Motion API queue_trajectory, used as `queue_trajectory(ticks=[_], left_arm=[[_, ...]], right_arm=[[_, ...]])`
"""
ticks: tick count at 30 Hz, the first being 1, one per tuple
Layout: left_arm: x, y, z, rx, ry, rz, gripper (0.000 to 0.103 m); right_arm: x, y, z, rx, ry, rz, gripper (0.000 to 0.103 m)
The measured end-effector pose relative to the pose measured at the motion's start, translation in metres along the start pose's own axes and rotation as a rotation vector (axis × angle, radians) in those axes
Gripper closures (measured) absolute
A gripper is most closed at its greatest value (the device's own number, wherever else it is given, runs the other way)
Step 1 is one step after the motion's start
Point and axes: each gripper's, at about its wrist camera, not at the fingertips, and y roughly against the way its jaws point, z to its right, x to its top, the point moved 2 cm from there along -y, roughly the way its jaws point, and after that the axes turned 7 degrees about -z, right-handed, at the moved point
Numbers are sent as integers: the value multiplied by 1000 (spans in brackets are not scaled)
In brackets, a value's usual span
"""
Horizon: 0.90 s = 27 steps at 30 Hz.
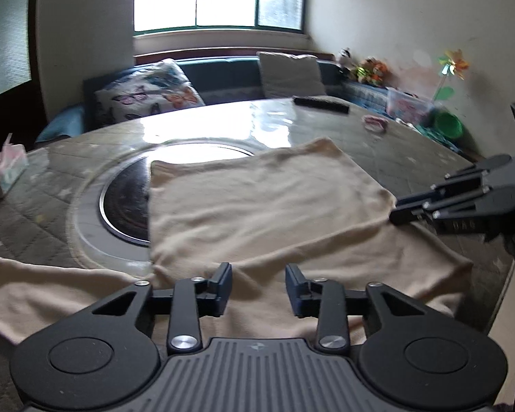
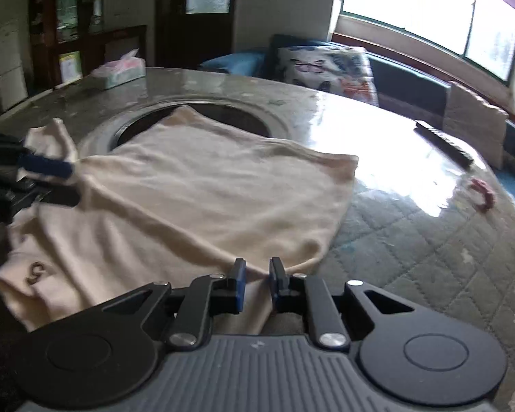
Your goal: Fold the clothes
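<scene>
A cream garment [image 1: 257, 206] lies on the round table, its upper part folded over itself; it also shows in the right wrist view [image 2: 202, 199]. My left gripper [image 1: 258, 288] hovers over its near edge with the jaws apart and nothing between them. In the right wrist view the left gripper [image 2: 51, 180] sits at the garment's left side by a raised sleeve. My right gripper [image 2: 257, 285] has its jaws narrowly apart around a fold of the garment's near corner. In the left wrist view the right gripper [image 1: 400, 211] touches the fold's right corner.
The table [image 1: 326, 127] has a dark round inset [image 1: 127, 199] partly under the garment. A tissue box [image 2: 120, 70], a black remote [image 1: 321, 104] and a pink item [image 1: 375, 124] lie on it. A sofa with cushions [image 1: 147, 92] stands behind.
</scene>
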Motion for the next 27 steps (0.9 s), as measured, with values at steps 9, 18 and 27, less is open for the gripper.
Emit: queue_trajectory(ticks=[9,18,27], left_arm=[[-4,-13,-8,-1,13,-19,69],[-11,-2,-28,75,54,-18,56],[-20,4,-29,108,45,-18,39]], right_arm=[[3,14,-8,33,23,50,89],[1,8,-20,54,35,40,84],[-2,6,-59,120,125,30,73]])
